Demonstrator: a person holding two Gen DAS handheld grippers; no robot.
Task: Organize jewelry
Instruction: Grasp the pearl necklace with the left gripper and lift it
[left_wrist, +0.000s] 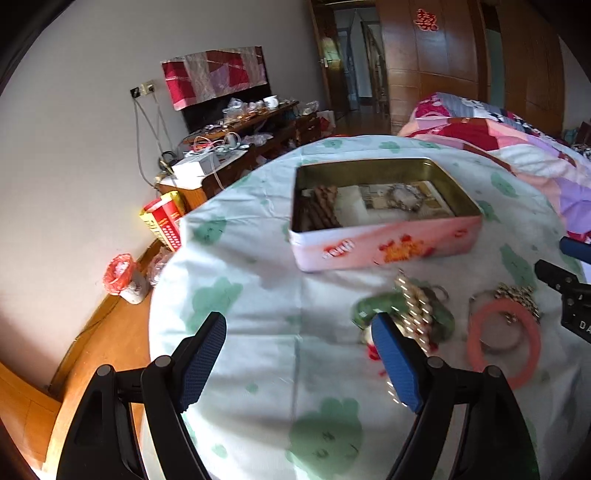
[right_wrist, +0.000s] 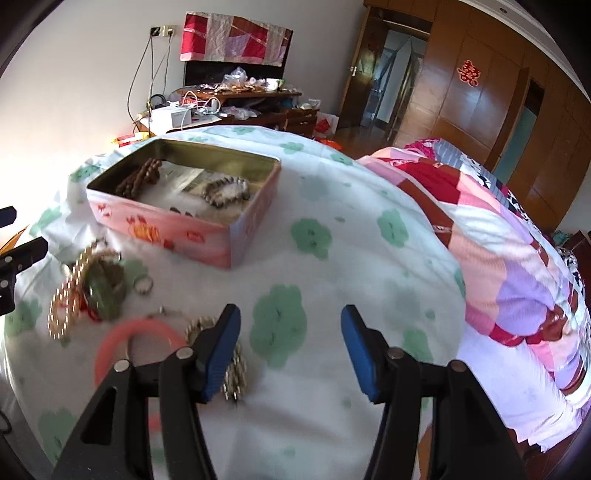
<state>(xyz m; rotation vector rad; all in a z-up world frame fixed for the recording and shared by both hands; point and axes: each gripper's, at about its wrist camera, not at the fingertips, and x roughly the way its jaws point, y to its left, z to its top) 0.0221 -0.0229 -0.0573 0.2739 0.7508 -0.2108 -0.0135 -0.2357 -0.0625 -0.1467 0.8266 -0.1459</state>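
Jewelry lies in a loose heap on the cloth-covered bench (left_wrist: 258, 295): a green bangle (left_wrist: 373, 308) tangled with a gold bead chain (left_wrist: 413, 314) sits just past the right finger of the left tongs (left_wrist: 299, 365), and a pink ring bangle (right_wrist: 110, 347) with a metal link bracelet (right_wrist: 232, 369) lies beside the left finger of the right tongs (right_wrist: 291, 354). Ahead of both stands the open pink tin (left_wrist: 384, 247), already holding a brown bead string (right_wrist: 138, 177) and a dark bead bracelet (right_wrist: 225, 190).

Both tongs are empty. The left stands wide apart, the right about half apart, with only cloth between the fingers.

The step in hand looks like picking the next piece. It would go best to centre one tongs over a single item, the pink ring bangle being the easiest since it lies mostly free, and to pinch its rim squarely. The tangled green bangle and chain may drag each other, so lift slowly.
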